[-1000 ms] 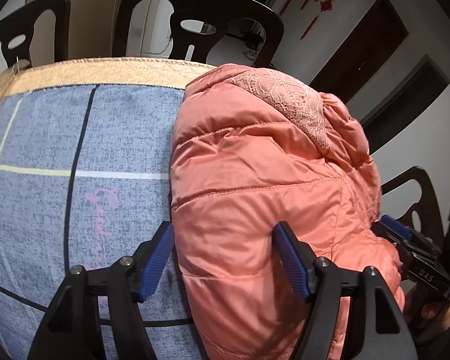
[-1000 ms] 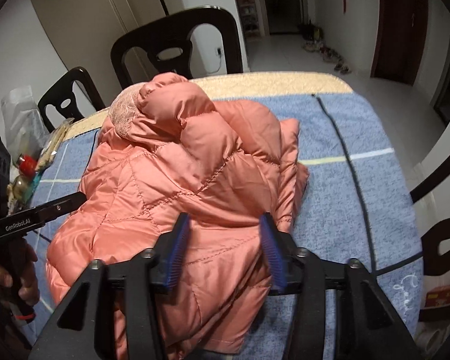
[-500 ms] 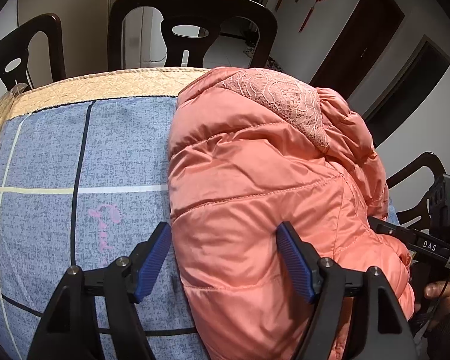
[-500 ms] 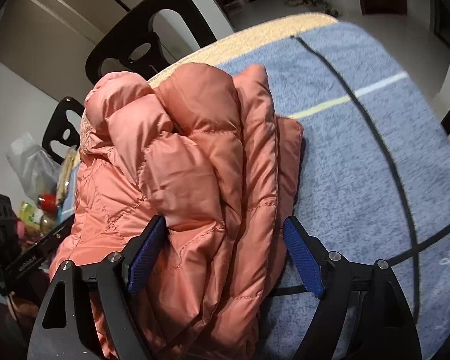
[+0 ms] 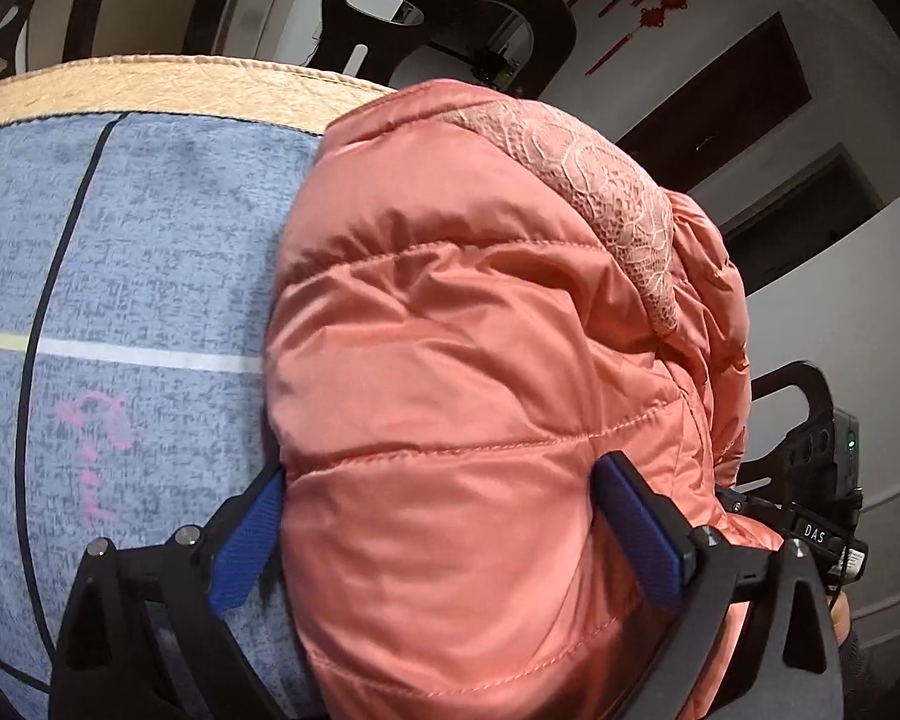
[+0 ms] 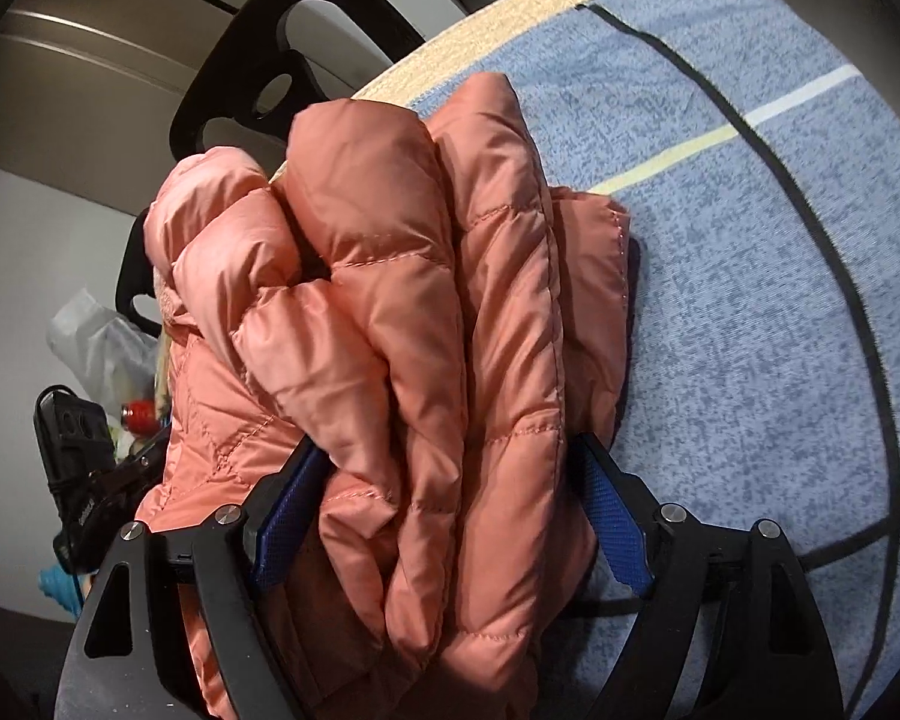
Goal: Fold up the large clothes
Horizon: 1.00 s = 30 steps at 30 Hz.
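A salmon-pink quilted jacket (image 5: 462, 330) lies bundled on the blue tablecloth (image 5: 150, 240), with a lace trim (image 5: 606, 180) at its far top. My left gripper (image 5: 438, 480) straddles the near end of the bundle. Its jaws are opening, and the puffy fabric bulges between the blue pads (image 5: 246, 546). In the right wrist view the jacket (image 6: 420, 300) shows as stacked folds. My right gripper (image 6: 447, 450) stands open astride those layers, with its left pad (image 6: 282, 516) partly tucked under a fold. Each gripper's body shows at the edge of the other's view.
Dark wooden chairs (image 5: 450, 6) (image 6: 282, 60) stand at the table's far side. A plastic bag (image 6: 96, 342) and a red-capped bottle (image 6: 141, 414) sit at the table's left end. Bare tablecloth (image 6: 750, 240) stretches right of the jacket.
Both grippers have come down onto the jacket. The left jaws have spread wider around the bundle. The right gripper has rolled and now has the folded layers between its fingers.
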Available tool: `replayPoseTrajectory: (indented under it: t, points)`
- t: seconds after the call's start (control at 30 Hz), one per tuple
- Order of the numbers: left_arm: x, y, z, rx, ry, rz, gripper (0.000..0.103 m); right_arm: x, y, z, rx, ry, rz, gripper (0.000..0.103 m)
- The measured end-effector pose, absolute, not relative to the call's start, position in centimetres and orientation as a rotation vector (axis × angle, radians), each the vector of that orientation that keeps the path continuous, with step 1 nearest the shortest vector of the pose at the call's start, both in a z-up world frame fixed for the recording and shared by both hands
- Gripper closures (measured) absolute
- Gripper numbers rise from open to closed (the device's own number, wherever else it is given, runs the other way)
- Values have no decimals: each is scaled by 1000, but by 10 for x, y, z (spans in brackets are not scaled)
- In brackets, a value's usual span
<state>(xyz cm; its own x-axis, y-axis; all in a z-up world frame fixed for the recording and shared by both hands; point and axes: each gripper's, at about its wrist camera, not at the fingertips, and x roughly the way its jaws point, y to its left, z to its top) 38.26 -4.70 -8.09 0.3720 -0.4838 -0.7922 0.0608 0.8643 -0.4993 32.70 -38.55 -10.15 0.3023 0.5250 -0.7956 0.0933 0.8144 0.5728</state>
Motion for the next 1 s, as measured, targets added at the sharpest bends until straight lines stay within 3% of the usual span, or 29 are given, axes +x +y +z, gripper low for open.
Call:
replayPoseTrajectory:
  t: [0.03, 0.1, 0.2, 0.3, 0.63, 0.93, 1.0]
  points:
    - [382, -49, -79, -416, 1146, -360, 9, 328, -382, -101, 579, 1251, 311, 25]
    - [380, -55, -73, -393, 1144, -363, 19, 328, -379, -96, 587, 1251, 336, 45]
    - [377, -63, -59, -350, 1136, -361, 33, 327, -371, -79, 539, 1251, 364, 61]
    - [371, -60, -44, -355, 1122, -371, 45, 323, -371, -65, 531, 1237, 382, 67]
    - [331, 12, -7, -361, 1071, -311, 47, 303, -306, -35, 562, 1212, 503, 68]
    - [331, 107, -23, -318, 1088, -164, 45, 309, -188, -68, 577, 1275, 602, 68]
    - [335, 115, -43, -317, 1114, -159, 41, 310, -181, -81, 582, 1282, 574, 61]
